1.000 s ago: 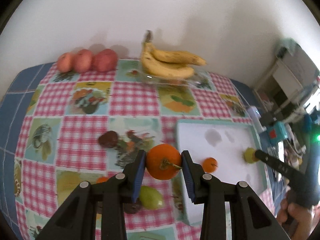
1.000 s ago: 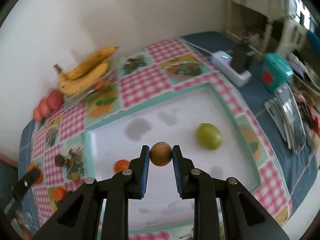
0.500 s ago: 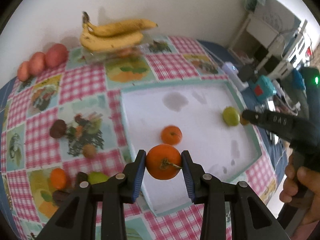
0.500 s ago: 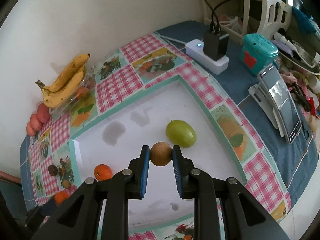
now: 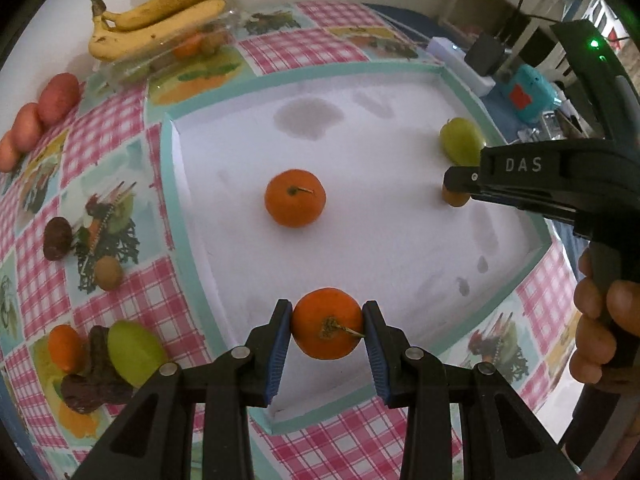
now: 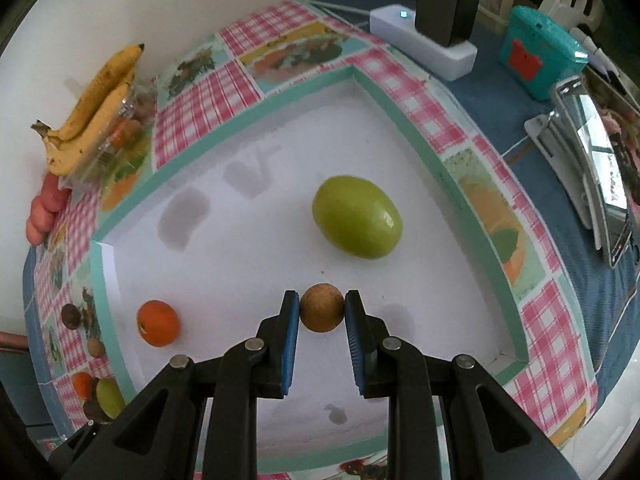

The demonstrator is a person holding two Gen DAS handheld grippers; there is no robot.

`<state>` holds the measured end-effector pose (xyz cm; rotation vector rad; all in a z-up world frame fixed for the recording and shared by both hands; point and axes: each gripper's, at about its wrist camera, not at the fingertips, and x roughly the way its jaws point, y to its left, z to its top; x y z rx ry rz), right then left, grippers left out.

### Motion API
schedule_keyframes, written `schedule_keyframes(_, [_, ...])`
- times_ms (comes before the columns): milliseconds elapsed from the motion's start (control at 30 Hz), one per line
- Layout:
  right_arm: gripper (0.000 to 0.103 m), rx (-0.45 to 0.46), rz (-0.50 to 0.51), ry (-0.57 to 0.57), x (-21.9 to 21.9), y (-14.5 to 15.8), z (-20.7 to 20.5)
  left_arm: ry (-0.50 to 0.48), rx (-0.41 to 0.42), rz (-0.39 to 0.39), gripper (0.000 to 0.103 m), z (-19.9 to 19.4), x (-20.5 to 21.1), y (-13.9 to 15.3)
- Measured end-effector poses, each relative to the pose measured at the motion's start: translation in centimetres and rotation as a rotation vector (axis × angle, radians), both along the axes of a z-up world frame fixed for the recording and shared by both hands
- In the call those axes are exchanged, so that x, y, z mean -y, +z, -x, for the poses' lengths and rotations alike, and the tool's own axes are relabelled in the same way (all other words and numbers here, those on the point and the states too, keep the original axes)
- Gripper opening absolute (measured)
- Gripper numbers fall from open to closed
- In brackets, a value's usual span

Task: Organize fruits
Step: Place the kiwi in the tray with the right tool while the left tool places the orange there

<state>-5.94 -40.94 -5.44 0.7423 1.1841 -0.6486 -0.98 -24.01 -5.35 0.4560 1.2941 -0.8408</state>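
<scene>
While our left gripper (image 5: 326, 330) clamps a round orange tangerine with a short stem (image 5: 326, 323) between its blue pads, it hangs over the near edge of the shallow white tray with a teal rim (image 5: 280, 80). A second orange tangerine (image 5: 295, 197) lies on the tray floor, beyond the held one and apart from it. Our right gripper (image 6: 322, 314) is closed on a small round brown fruit (image 6: 321, 307), held above the tray with an oval green fruit (image 6: 356, 216) lying on the tray just beyond its tips. Left of the tray, on the pink checked tablecloth (image 5: 120, 140), we see a loose cluster of fruit (image 5: 100, 364); beyond the tray, yellow bananas (image 5: 160, 20) rest on a clear plastic box (image 5: 160, 56).
</scene>
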Motion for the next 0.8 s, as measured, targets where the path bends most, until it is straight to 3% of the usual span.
schedule_keyframes(233, [0.027,-0.008,0.009,0.014,-0.1,0.1,-0.2,0.009,-0.02,-0.043,0.038,0.1,0.3,-1.9])
schedule_keyframes(433, [0.027,-0.016,-0.009,0.024,-0.1,-0.6,-0.4,0.013,-0.026,-0.035,0.04,0.0,0.4,-2.1])
schedule_keyframes(567, [0.029,-0.037,-0.003,0.044,-0.3,-1.1,-0.9,0.003,-0.028,-0.03,0.06,0.1,0.5,-2.3])
schedule_keyframes(667, [0.039,-0.048,0.015,0.05,-0.3,-1.1,-1.0,-0.006,-0.019,-0.036,0.061,0.3,0.9,-2.5])
schedule_keyframes(800, [0.041,-0.053,0.027,0.058,-0.3,-1.1,-1.0,-0.009,-0.024,-0.033,0.068,0.4,1.0,-2.6])
